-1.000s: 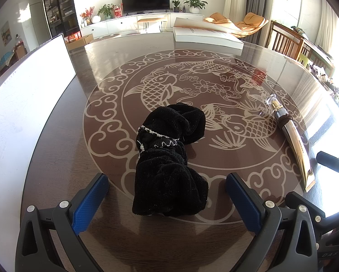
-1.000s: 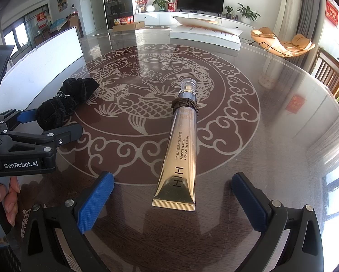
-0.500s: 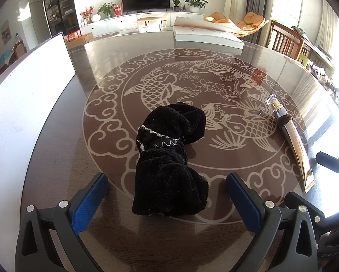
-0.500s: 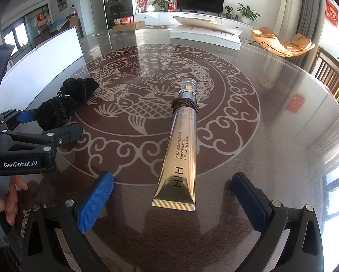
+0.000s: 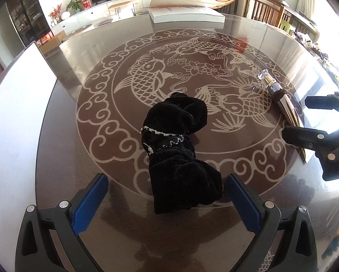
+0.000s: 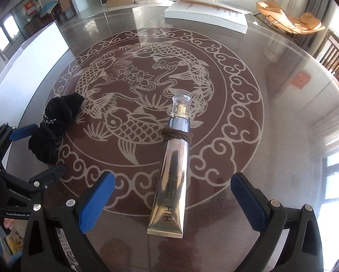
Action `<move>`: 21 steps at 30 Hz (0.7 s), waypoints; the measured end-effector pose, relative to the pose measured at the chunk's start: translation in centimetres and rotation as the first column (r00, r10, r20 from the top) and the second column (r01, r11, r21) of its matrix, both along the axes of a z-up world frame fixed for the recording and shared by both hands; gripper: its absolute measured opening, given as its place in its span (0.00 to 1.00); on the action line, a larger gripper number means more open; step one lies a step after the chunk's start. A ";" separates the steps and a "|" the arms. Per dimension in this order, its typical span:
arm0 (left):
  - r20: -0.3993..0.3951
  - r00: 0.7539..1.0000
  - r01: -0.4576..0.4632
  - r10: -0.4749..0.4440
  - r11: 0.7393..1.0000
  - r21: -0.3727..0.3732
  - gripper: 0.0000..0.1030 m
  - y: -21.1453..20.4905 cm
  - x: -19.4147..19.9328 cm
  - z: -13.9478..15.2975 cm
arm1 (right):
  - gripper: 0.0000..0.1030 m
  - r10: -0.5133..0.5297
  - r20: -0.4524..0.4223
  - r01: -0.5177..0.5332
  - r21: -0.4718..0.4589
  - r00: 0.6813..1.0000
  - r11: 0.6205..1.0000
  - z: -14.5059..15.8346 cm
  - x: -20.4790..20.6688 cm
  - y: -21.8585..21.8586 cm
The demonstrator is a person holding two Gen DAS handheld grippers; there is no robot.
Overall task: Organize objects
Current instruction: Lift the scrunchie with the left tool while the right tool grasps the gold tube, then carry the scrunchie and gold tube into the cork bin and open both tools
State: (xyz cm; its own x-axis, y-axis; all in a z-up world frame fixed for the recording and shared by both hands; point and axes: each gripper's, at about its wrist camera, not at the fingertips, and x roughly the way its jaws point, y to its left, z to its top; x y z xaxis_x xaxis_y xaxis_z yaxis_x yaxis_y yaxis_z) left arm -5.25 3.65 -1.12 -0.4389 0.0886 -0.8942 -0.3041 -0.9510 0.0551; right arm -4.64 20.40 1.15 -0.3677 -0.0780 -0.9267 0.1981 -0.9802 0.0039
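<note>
A black velvet scrunchie with a thin bead chain lies on the round table; it also shows in the right wrist view. My left gripper is open, its blue pads on either side of the scrunchie's near end, not touching. A gold cream tube with a clear cap and a brown hair tie around its neck lies on the table, also at the right in the left wrist view. My right gripper is open around the tube's crimped end.
The dark glossy table bears a koi pattern. A white board stands along the left edge. A flat white box lies at the far side. Wooden chairs stand beyond the table's right.
Both grippers have lowered and moved forward a little, tilting down toward the table. The scrunchie and the tube have not moved.
</note>
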 end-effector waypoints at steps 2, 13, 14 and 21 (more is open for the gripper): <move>-0.031 0.999 0.013 -0.014 1.000 -0.003 0.66 0.0 0.0 0.3 | 0.76 -0.010 0.000 0.010 0.024 1.000 1.000 -0.6 -0.3 -0.5; -0.166 0.982 -0.032 0.093 0.941 0.336 0.27 -6.3 6.4 5.6 | 0.25 -0.038 -0.137 0.016 -0.158 0.990 0.987 3.6 2.7 -1.2; -0.175 0.978 -0.040 0.113 0.927 0.373 0.27 -7.2 7.2 6.8 | 0.25 -0.031 -0.155 0.003 -0.182 0.987 0.983 4.8 2.9 -1.8; -0.266 0.927 -0.122 0.263 0.885 0.450 0.27 -16.7 12.2 14.5 | 0.25 0.091 -0.256 -0.184 -0.369 0.962 0.911 13.2 3.6 -11.3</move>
State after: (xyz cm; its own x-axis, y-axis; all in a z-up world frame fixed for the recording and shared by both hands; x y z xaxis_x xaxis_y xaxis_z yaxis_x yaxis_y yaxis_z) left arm 6.92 -13.04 13.38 -0.7341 0.3070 -0.6057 -0.1467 -0.9426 -0.2999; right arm -1.00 9.08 14.31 -0.5243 -0.4771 -0.7053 0.3719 -0.8734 0.3143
